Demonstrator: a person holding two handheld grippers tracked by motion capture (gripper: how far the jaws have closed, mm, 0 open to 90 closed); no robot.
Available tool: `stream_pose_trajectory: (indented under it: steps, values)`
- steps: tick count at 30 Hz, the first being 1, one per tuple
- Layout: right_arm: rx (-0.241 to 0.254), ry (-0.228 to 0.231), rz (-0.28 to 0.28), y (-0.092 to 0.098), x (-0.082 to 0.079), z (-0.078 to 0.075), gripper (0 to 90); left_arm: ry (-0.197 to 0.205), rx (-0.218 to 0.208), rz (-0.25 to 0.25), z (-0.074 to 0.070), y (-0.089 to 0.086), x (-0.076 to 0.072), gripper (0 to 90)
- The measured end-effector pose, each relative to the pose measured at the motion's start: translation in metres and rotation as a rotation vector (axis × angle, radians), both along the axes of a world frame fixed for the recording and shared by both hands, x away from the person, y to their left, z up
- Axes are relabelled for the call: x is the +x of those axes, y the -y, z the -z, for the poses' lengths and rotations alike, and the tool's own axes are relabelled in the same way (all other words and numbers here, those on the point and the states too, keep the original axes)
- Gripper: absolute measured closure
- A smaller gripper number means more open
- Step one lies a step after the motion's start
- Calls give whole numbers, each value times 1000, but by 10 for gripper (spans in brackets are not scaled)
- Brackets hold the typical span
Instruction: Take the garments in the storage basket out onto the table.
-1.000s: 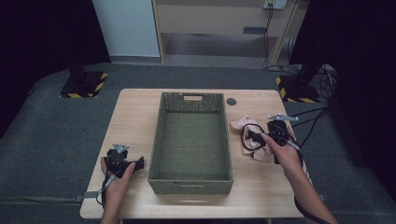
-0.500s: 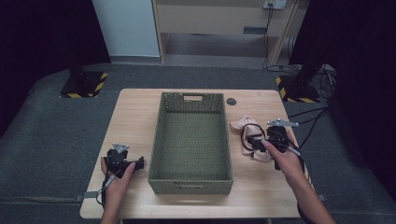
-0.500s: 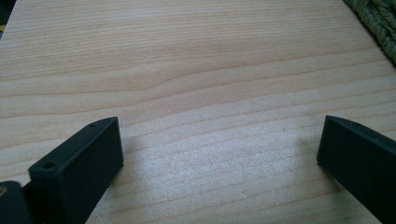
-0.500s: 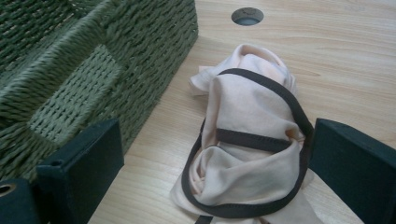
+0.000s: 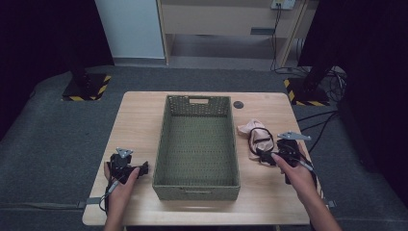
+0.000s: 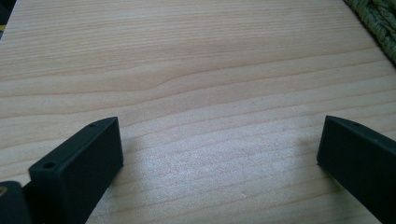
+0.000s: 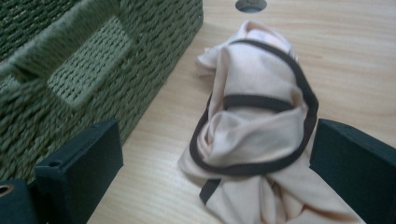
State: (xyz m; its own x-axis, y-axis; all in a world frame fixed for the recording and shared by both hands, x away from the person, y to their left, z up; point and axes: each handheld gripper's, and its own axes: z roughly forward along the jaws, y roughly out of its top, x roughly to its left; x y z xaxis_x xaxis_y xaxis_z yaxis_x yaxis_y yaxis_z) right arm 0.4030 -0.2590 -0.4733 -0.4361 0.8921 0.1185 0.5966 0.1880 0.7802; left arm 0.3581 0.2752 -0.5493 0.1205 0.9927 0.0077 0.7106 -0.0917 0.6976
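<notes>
Cloth point(image 7: 254, 135) sits bunched on the table point(image 5: 269, 202) right of the basket point(image 5: 197, 185); right gripper point(image 7: 219, 172) is wide open around it, empty; I'd dip lower, pinch the thick middle fold; left gripper point(image 6: 219, 163) open, idle.

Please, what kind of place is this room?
Probably a lab or studio set up for recording, not a home. A wooden table stands on grey carpet between black stands with hazard-striped bases, and loose cables run over the floor beside dark curtains.

No legible text — no labels, no numbers.
</notes>
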Motion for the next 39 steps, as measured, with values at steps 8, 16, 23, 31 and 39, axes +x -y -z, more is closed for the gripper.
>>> stream_pose_trajectory:
  steps: [8,16,23,31,39]
  values:
    - [-10,-11,-10,2,-16,10,29,0,0,0,0,0,0,0]
    - [-14,-25,-28,5,-32,16,29,0,0,0,0,0,0,0]
    - [-5,-27,-32,7,-41,20,30,0,0,0,0,0,0,0]
    - [2,-31,-28,9,-49,24,43,0,0,0,0,0,0,0]
    - [8,-50,-49,5,-58,33,43,0,0,0,0,0,0,0]
